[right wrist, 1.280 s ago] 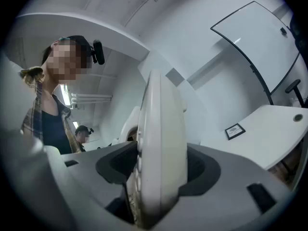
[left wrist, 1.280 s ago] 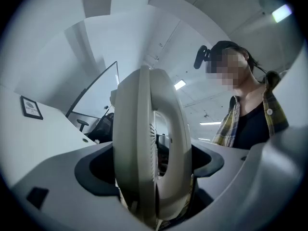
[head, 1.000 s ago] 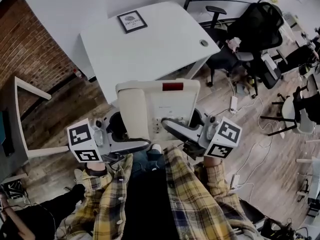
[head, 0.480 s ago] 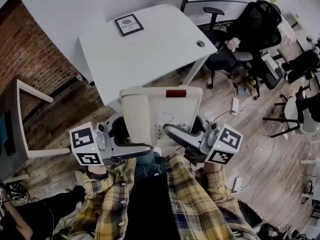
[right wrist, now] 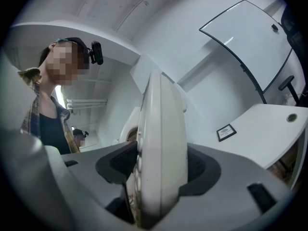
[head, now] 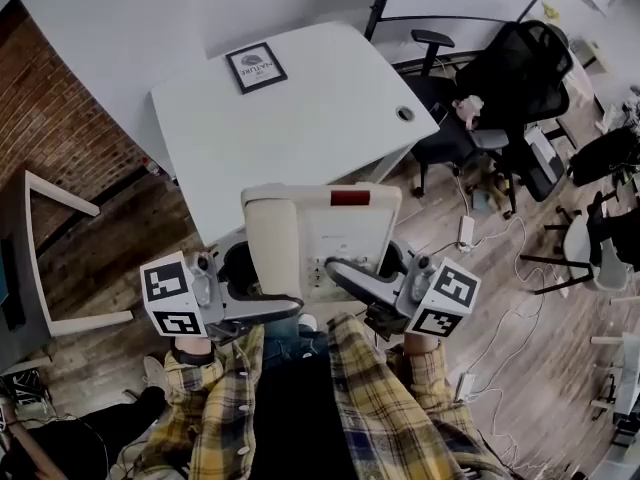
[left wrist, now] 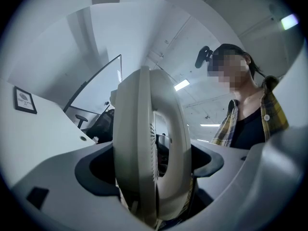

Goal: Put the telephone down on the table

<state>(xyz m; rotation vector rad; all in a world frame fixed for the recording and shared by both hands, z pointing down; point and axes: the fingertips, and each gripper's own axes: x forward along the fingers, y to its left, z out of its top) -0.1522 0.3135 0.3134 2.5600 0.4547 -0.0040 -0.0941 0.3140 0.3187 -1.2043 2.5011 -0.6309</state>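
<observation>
A cream desk telephone (head: 330,226) with a red strip near its top edge hangs in the air, just off the near edge of the white table (head: 290,118). Its handset lies on its left side. My left gripper (head: 262,286) is shut on that handset side, and the handset (left wrist: 149,143) fills the space between the jaws (left wrist: 151,174). On the keypad side my right gripper (head: 352,268) is shut, with the telephone's thin edge (right wrist: 161,148) clamped between its dark pads (right wrist: 159,179). Its underside and cord are hidden.
A small framed picture (head: 256,67) stands at the table's far side and a round cable hole (head: 404,114) lies near its right corner. Black office chairs (head: 510,68) and floor cables are to the right. A brick wall (head: 60,118) is on the left.
The head view has shifted slightly, so table and telephone sit a little lower in the picture. Both grippers keep the same hold on the telephone.
</observation>
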